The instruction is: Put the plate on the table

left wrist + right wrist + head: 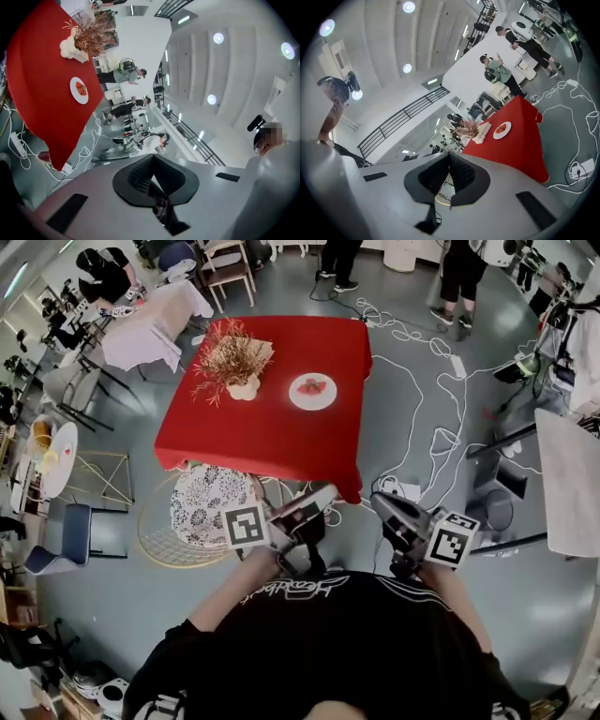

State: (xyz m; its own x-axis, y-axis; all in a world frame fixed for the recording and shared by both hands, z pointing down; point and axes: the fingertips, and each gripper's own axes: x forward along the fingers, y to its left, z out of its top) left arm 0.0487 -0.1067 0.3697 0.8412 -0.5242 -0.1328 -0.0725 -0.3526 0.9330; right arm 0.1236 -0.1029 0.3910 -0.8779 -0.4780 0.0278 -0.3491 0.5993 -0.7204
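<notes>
Closest in, we hold both tools close against our chest, above the black shirt [347, 634]. Our left gripper [325, 495] has its jaws pressed together with nothing between them; its own view shows the dark pads [137, 177] meeting over open air. Our right gripper [379, 502] is the same: jaws closed tip to tip and empty, with only a sliver of background showing through lower down. Both point up and outward, so their cameras take in mostly ceiling [234, 70]. We judge this a rest pose, with the tools parked well apart from the table so that nothing gets knocked.

Just beyond the grippers, a patterned seat [208, 502] stands on a wire frame near the table's nearest edge. White cables [422, 381] trail over the grey floor [122, 606] to the right.

Further out stands the table [253, 432], draped in a red cloth [349, 479] that hangs down its sides. The plate [312, 391] lies flat on it, right of centre, with something red on it. It sits well in from every edge, which looks a safe spot, and it is beside but apart from a dried plant [230, 354] in a white vase [244, 388]. From how things lie, we take the task as done.

Farthest off, people [464, 273] stand at the far side of the room.
</notes>
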